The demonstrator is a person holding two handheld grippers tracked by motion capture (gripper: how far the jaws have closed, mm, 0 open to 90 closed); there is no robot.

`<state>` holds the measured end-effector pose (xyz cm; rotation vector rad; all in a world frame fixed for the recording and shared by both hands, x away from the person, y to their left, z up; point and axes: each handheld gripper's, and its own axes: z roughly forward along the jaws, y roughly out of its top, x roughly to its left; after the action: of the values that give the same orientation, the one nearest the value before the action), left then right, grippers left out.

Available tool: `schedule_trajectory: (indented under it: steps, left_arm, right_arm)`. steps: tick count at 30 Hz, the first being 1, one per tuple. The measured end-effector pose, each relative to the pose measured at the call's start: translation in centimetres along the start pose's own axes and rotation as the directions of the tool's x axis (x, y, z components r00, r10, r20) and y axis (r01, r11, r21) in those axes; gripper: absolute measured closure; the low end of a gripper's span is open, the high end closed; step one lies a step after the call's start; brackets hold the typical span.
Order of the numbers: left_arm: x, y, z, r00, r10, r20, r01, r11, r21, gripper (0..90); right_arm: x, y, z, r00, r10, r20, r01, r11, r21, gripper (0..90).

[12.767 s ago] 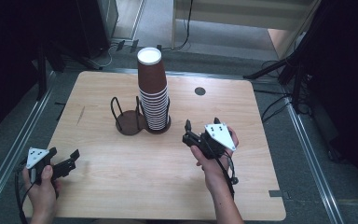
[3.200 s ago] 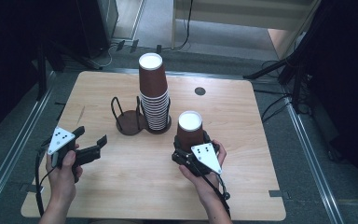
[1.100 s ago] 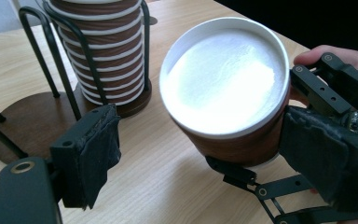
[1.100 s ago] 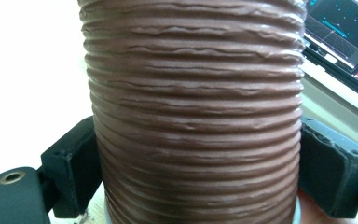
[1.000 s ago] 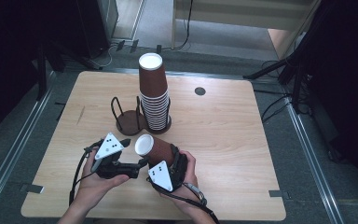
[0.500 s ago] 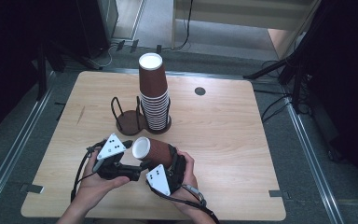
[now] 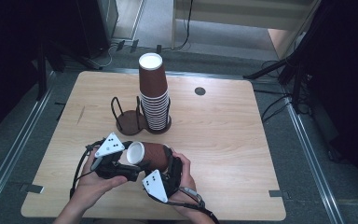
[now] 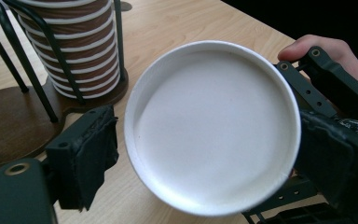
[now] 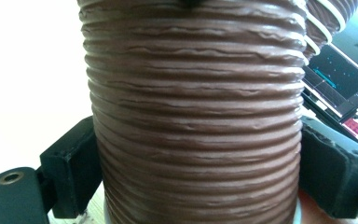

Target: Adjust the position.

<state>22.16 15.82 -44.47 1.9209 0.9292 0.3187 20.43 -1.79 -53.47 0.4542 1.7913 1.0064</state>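
One cup (image 7: 149, 156) lies level near the table's (image 7: 223, 140) front edge, clamped by right gripper (image 7: 165, 175); open mouth faces left gripper (image 7: 116, 165), whose parted jaws flank its rim, just closing.

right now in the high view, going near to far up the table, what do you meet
right hand-held gripper → brown paper cup lying on its side → wire cup rack → tall stack of brown cups → round dark hole in the tabletop
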Motion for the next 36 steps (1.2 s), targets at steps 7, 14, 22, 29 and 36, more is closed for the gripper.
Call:
schedule_trajectory:
  steps: [7,14,22,29,36]
  left_arm:
    - [0.2,0.0,0.1,0.9982,-0.024,0.055,0.022,0.9992,0.032,13.6]
    - [0.3,0.0,0.2,0.9978,-0.020,0.063,0.017,0.9984,0.055,18.1]
    - [0.5,-0.1,0.3,0.9968,-0.023,0.077,0.018,0.9982,0.058,22.4]
    - [0.8,-0.1,-0.1,0.9984,-0.024,0.051,0.022,0.9994,0.025,23.0]
    - [1.0,-0.1,-0.6,0.9999,-0.011,0.006,0.012,0.9993,-0.036,23.2]
  right_arm:
    - [0.1,-0.2,0.0,0.9999,-0.014,-0.007,0.013,1.000,-0.020,11.4]
    - [0.3,-0.3,-0.1,0.9990,-0.037,-0.024,0.036,0.998,-0.041,11.2]
    - [0.4,-0.4,0.1,0.9988,-0.046,-0.015,0.045,0.999,-0.021,7.8]
    - [-0.2,-0.1,-0.2,0.9986,-0.031,-0.043,0.030,0.999,-0.026,1.5]
    - [-0.9,0.4,-0.7,0.9981,0.024,-0.057,-0.027,0.998,-0.051,0.0]
